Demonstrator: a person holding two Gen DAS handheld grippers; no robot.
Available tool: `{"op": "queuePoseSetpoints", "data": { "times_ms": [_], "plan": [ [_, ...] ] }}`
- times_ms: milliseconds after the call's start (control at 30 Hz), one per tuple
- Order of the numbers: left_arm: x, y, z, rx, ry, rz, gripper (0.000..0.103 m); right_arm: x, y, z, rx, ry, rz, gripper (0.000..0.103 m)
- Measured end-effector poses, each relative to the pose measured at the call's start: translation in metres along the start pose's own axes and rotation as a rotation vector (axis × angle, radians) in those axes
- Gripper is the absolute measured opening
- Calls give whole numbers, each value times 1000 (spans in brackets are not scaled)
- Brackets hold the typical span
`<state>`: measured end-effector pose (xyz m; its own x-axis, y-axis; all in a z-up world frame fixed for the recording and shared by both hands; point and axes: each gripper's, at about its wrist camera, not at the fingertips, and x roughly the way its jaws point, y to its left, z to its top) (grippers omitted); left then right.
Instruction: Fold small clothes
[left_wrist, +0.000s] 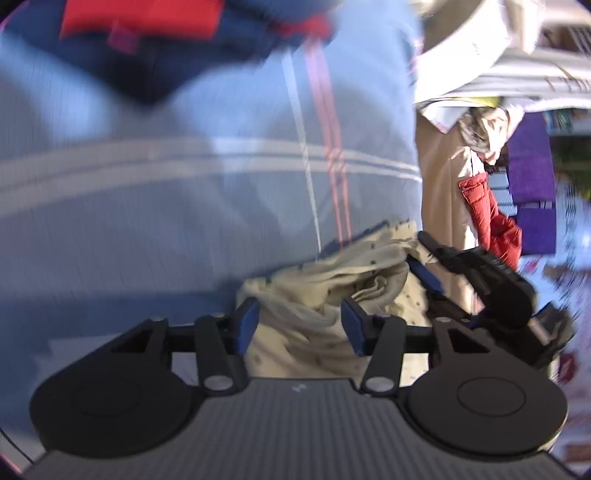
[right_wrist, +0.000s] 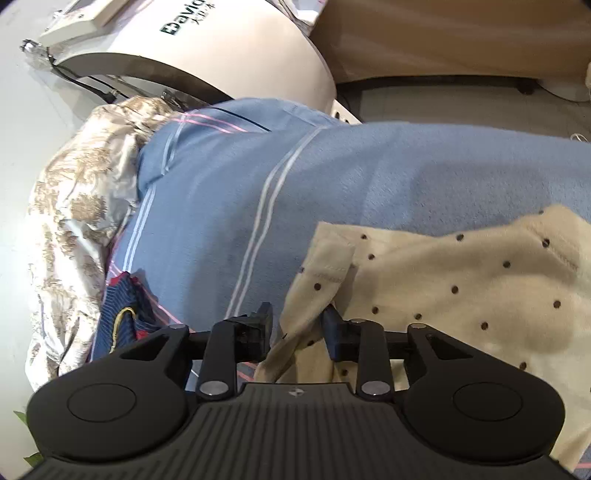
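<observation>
A small cream garment with dark dots (right_wrist: 461, 291) lies on a blue blanket (right_wrist: 332, 177). In the left wrist view it is bunched up (left_wrist: 325, 291). My left gripper (left_wrist: 299, 326) is open with the bunched cloth between its blue pads, which do not press it. My right gripper (right_wrist: 295, 332) is partly closed, with the garment's left edge between its fingers. The right gripper also shows in the left wrist view (left_wrist: 480, 280), at the garment's right side.
A dark blue and red garment (left_wrist: 177, 33) lies farther off on the blanket; it also shows in the right wrist view (right_wrist: 125, 314). A floral quilt (right_wrist: 77, 206) lies at the left edge. A white machine (right_wrist: 221, 48) stands behind. Red clothing (left_wrist: 491, 221) hangs at right.
</observation>
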<state>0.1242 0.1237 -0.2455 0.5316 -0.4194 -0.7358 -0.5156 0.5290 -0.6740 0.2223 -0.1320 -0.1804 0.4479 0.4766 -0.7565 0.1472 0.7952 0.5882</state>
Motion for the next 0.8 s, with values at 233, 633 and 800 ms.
{"op": "queuePoseSetpoints", "data": {
  "times_ms": [233,633,800],
  "plan": [
    [-14,-46,-12,523,-10,20,57,-62,0,-2,-121,-134,-27,87],
    [27,15,-45,219,166,-16,74,-126,-123,-55,144,-160,-41,102],
    [43,10,-43,237,81,-70,78,-116,-139,-72,230,-180,17,98]
  ]
}}
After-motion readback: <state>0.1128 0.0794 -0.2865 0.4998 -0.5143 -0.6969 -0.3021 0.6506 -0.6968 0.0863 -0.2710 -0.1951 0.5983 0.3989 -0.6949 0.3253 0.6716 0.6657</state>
